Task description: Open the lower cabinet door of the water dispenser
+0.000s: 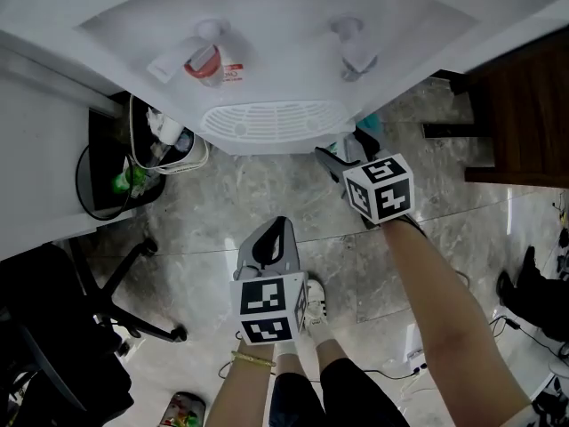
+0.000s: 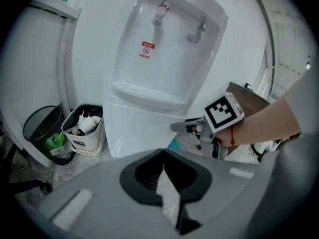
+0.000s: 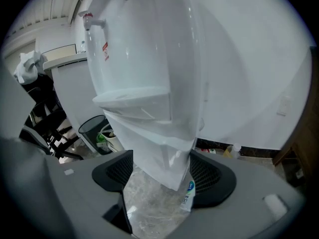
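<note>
The white water dispenser (image 1: 267, 52) stands ahead of me, its two taps over a drip tray (image 1: 271, 118). Its lower cabinet door (image 2: 137, 131) looks closed. My right gripper (image 1: 333, 160) is at the cabinet's lower right side. In the right gripper view it (image 3: 162, 176) is open, with the cabinet's front corner (image 3: 164, 158) between the two pads. My left gripper (image 1: 277, 229) hangs back over the floor, short of the cabinet. Its (image 2: 163, 176) pads nearly meet with nothing between them.
A white bin (image 1: 169, 145) full of rubbish and a black wire bin (image 1: 107, 172) stand left of the dispenser. An office chair (image 1: 53, 327) is at lower left, dark wooden furniture (image 1: 524, 105) at right. A blue-and-white bottle (image 3: 188, 195) lies by the cabinet's base.
</note>
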A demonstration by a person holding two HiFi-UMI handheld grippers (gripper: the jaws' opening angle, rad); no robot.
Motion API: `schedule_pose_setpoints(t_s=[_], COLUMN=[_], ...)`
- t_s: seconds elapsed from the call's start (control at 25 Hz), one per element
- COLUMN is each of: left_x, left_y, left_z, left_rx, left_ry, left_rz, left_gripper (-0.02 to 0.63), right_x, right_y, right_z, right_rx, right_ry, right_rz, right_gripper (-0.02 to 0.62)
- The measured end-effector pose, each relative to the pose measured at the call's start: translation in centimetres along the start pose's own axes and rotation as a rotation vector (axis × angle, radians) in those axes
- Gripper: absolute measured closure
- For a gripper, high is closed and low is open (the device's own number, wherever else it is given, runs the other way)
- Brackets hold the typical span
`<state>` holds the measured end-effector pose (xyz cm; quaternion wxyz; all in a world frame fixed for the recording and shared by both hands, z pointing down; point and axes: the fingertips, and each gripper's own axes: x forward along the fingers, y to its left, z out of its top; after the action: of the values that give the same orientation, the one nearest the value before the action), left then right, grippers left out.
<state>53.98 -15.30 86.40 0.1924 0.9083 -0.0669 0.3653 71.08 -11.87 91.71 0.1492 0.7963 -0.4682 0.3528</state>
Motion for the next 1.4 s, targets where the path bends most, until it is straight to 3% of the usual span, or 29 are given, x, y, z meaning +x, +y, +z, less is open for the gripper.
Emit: schedule_pose_setpoints(t_s=[0.2,0.4,0.52,0.72,0.92,1.04,1.4], left_x=[-0.9,-3.0,-4.7,-7.7,-10.3,-11.2,-12.0], left_y=[0.1,1.6,2.7,5.1,9.1,11.4,13.1], left_z=[-1.1,-3.5,-5.3,-7.8,-9.5,-10.1,-11.1], left_rx=[0.004,-0.041,-0.061,-0.096,-0.120,-0.142,-0.158], left_ry=[-0.003,0.004,0.021,0.029,0.027,0.027,0.032], left_rz=[-0.012,0.034,0.052,0.079,0.156,0.190,0.199], left_gripper=[0.599,0.600,0.599,0.600,0.599,0.599,0.600], right_x=[-2.2,-5.1,-6.8,-8.2,-7.2,-6.2,-5.4], right_y=[2.4,6.9,11.1,20.3,26.8,29.0,30.9], right_z=[-2.6,-5.7,-7.6,-9.6,-9.7,-9.3,-9.3], right_rx=[0.053,0.077,0.067,0.099,0.143,0.121,0.081], right_ry=[-0.005,0.020,0.035,0.051,0.060,0.076,0.096], right_rz=[-0.003,0.029,0.073,0.177,0.214,0.230,0.226], right_gripper=[0.288,0.332,0.350,0.439,0.520,0.598,0.603])
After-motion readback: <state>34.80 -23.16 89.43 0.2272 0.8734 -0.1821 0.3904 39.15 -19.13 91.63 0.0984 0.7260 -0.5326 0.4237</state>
